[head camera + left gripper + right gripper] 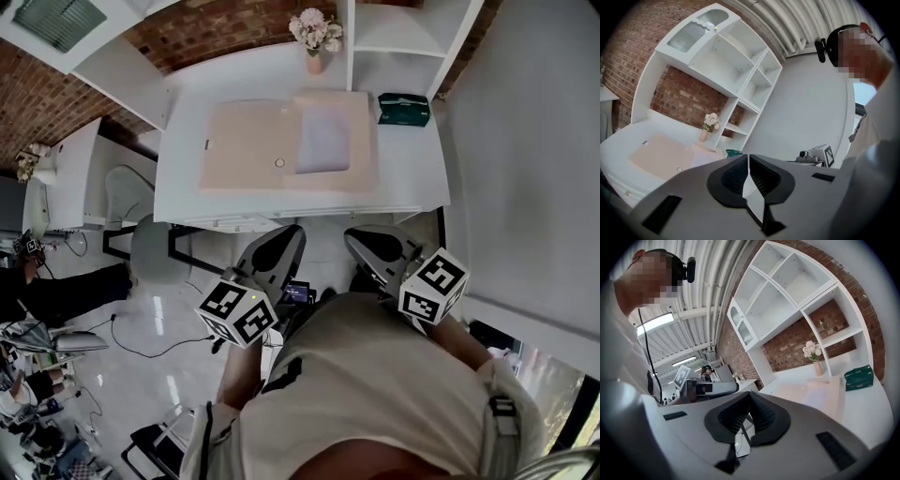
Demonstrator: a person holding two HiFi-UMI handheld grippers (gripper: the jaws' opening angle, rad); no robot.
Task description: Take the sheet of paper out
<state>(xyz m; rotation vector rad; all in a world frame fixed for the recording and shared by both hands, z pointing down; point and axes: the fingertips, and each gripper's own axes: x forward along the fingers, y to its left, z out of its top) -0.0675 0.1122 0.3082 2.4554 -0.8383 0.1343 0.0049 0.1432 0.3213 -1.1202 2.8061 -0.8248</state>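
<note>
Desk (412, 173) bears paper (323, 141), beyond fingers (275, 251).

The left gripper (289, 234) and the right gripper (356, 236) are held side by side, slightly apart, in front of the torso (375, 394). Both are pointed forward and a little downward. Each pair of jaws is closed, tip against tip.

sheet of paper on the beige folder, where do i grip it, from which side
Probably its near edge, coming low from the desk front. The sheet of paper lies flat on the right part of the beige folder, so only an edge can be pinched. Tucked in or loose: unclear.
</note>
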